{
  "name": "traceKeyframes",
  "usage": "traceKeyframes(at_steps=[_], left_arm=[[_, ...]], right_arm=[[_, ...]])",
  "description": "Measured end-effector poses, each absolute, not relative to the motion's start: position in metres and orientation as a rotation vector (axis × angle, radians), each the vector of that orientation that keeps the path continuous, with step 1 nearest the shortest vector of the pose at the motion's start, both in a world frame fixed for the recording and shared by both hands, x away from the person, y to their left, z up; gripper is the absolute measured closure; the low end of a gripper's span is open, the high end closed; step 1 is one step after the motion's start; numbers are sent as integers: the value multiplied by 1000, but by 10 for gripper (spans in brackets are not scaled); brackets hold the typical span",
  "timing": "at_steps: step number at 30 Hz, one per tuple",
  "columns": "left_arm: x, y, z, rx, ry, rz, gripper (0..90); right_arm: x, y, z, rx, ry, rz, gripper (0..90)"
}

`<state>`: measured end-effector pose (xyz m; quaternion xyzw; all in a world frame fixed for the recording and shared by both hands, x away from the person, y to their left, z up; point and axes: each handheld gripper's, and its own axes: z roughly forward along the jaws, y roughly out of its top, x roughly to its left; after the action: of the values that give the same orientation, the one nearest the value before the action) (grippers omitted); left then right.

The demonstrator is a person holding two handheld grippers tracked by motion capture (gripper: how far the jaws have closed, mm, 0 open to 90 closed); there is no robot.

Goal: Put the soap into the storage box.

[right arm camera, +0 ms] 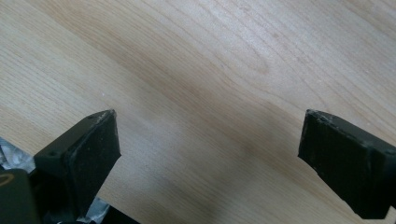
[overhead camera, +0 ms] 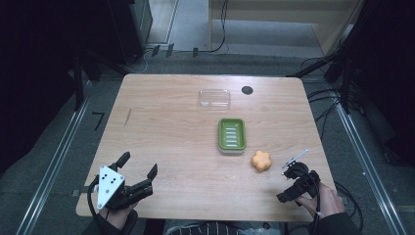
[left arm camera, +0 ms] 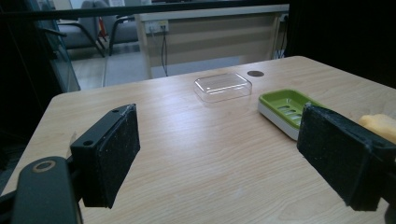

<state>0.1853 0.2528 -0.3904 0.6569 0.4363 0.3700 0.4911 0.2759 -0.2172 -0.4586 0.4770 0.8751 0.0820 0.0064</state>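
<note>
I see one orange flower-shaped soap [overhead camera: 261,160] lying on the table [overhead camera: 171,132], just ahead and left of my right gripper [overhead camera: 292,182], the nearer one; its fingers [right arm camera: 88,154] are apart, empty. One green soap dish [overhead camera: 231,134] lies beyond, long axis running away from me; one clear lid [overhead camera: 214,98] farther. My left gripper [overhead camera: 138,170] has its fingers spread, holding nothing.

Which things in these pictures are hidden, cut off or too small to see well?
- Orange soap: left gripper view, mostly behind that gripper's right pad and cut by the edge.
- Green soap dish: same view, near end behind the pad.
- Dark round spot on the table: high view, too small to identify.
- Right gripper: high view, dark; its opening is unclear.
</note>
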Motion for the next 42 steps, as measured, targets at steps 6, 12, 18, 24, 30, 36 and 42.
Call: traceKeyframes(at_steps=[6, 12, 18, 24, 30, 36, 42], left_arm=[[184, 254, -390, 1590, 1062, 900, 137], [185, 255, -391, 1587, 1061, 896, 137], [187, 253, -391, 1598, 1048, 888, 137], [192, 250, -391, 1603, 1047, 881, 137], [191, 248, -391, 1612, 1048, 880, 137], [191, 249, -391, 1612, 1047, 879, 137], [191, 249, -391, 1614, 1047, 879, 137]], right_arm=[[275, -215, -457, 1482, 2736, 263, 46], [276, -213, -455, 1471, 2737, 289, 45], [276, -208, -455, 1462, 2744, 309, 45], [283, -202, -455, 1457, 2747, 334, 45], [292, -195, -455, 1447, 2764, 341, 38], [299, -188, -454, 1446, 2762, 342, 28], [307, -181, -454, 1456, 2758, 347, 28]])
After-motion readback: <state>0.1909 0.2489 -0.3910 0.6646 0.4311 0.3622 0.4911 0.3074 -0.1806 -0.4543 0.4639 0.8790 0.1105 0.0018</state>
